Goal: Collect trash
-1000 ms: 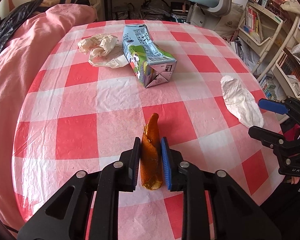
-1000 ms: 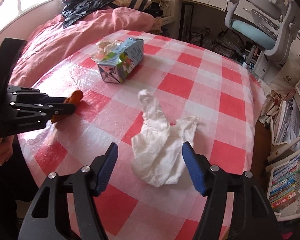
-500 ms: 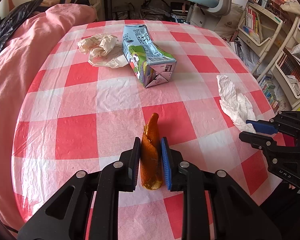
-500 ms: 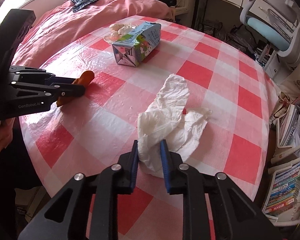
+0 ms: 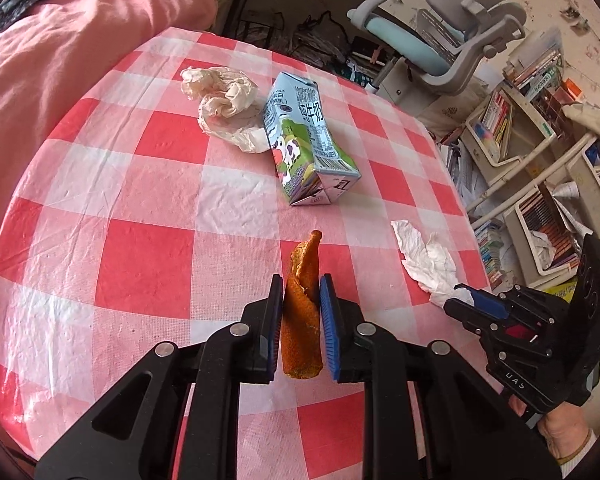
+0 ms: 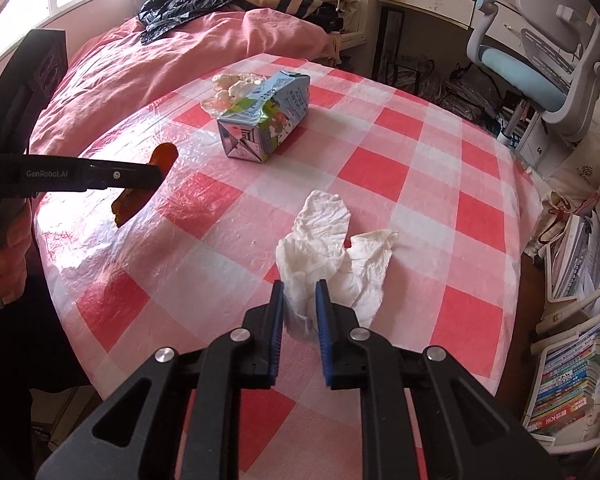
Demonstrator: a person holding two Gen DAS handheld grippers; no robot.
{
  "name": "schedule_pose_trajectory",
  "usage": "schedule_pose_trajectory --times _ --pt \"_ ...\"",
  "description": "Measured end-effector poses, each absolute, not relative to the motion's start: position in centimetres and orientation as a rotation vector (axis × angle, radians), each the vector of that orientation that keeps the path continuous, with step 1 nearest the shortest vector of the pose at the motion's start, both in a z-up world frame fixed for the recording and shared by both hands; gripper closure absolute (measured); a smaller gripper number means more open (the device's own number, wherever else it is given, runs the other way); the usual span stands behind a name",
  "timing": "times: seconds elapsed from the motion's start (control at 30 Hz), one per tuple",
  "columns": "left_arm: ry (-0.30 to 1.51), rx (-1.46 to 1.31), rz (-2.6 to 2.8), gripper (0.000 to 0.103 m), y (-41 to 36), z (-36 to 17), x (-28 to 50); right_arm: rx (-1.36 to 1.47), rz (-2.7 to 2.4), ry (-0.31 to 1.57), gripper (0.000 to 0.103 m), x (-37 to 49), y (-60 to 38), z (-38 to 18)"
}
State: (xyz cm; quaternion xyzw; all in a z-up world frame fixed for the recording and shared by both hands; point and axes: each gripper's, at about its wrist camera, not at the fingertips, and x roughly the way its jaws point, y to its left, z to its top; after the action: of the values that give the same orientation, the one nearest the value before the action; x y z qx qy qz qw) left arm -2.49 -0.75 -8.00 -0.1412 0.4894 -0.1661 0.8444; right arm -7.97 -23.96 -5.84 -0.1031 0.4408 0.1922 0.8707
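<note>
Trash on the checked tabletop (image 5: 148,264): an orange peel (image 5: 302,312) at lower centre of the left wrist view, clamped in the left hand-held gripper (image 5: 300,320). In the right wrist view, the right hand-held gripper (image 6: 299,314), its jaws having just been closing, pinches the near edge of a crumpled white tissue (image 6: 332,256) at lower centre. A milk carton (image 5: 306,140) lies on its side at upper centre, touching a wad of paper (image 5: 224,102) to its left.
</note>
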Motion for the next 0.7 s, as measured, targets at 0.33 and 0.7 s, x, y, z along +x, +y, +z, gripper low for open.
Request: schedule_pose_trajectory --times 0.33,0.7 --pt "1.040 -0.238 -0.327 0.085 -1.7 -8.3 -2.3 -0.194 0.408 0.916 0.086 -7.9 -24.4 -5.7" --pt "1.044 -0.217 -0.333 0.085 -2.3 -8.4 -2.2 -0.164 0.359 0.948 0.030 -5.9 -24.4 -7.3"
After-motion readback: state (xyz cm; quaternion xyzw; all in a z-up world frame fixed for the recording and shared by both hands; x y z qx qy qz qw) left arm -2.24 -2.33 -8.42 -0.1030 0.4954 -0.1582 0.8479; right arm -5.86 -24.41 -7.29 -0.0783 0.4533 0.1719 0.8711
